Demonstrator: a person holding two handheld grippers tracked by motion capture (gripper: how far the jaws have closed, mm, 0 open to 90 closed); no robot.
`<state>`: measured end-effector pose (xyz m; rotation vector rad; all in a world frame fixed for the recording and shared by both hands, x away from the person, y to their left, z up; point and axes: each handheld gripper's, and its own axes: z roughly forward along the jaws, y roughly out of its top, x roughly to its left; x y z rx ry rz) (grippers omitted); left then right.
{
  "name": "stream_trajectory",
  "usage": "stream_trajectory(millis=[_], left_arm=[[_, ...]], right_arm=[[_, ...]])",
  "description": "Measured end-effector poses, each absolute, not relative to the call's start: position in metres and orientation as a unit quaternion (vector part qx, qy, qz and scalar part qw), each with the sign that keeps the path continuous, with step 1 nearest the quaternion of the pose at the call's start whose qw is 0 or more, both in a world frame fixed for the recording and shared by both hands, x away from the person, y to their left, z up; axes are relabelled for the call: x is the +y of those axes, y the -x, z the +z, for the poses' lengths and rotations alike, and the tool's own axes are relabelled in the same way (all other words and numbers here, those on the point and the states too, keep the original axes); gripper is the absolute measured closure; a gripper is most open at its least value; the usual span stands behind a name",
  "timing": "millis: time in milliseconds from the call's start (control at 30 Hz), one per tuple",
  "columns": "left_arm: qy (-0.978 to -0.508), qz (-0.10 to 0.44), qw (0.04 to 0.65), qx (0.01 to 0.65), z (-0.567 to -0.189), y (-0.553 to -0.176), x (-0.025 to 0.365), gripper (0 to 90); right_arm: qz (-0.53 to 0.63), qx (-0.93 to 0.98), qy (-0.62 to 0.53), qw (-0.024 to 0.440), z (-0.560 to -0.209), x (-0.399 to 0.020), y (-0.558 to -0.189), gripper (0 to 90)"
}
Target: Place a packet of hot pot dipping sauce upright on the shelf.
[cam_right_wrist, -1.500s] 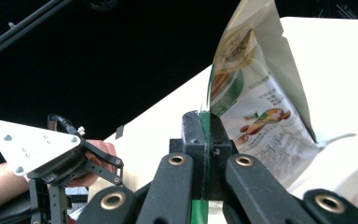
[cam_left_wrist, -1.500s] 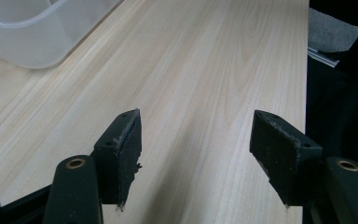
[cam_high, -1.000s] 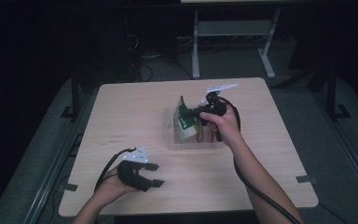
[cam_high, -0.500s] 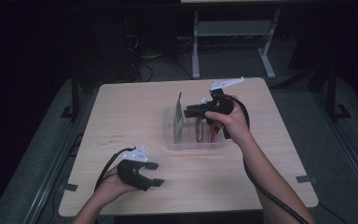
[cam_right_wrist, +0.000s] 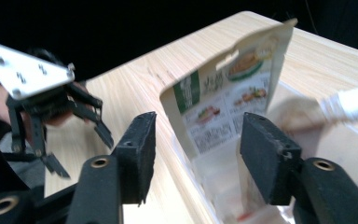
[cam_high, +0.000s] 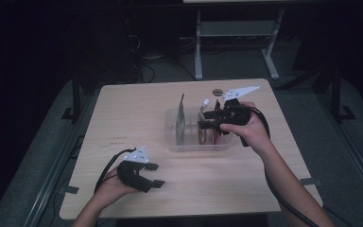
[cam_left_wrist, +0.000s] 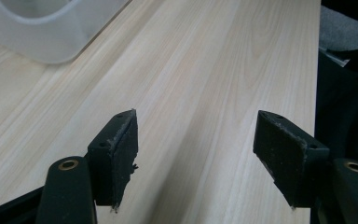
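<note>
Since one second ago the right gripper [cam_high: 207, 119] let go of the green packet [cam_high: 181, 117], which now stands upright in the clear bin [cam_high: 189, 144]; its jaws have just been opening, empty. The left gripper [cam_high: 155, 175] rests wide open on the table [cam_high: 123, 113]

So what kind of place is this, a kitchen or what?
More likely a lab or recording studio: a bare wooden table in a dark room, cables on the floor, a metal stand behind, and a hand-held gripper with camera.
</note>
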<state>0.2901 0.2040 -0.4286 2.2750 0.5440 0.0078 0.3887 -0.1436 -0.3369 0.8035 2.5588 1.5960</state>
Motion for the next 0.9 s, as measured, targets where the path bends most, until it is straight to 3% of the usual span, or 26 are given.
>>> stream_trajectory(millis=[900], left_arm=[[-0.898, 0.039, 0.359, 0.250, -0.430, -0.287, 0.235, 22.0]], right_arm=[[0.439, 0.851, -0.284, 0.054, -0.382, -0.211, -0.311, 32.8]])
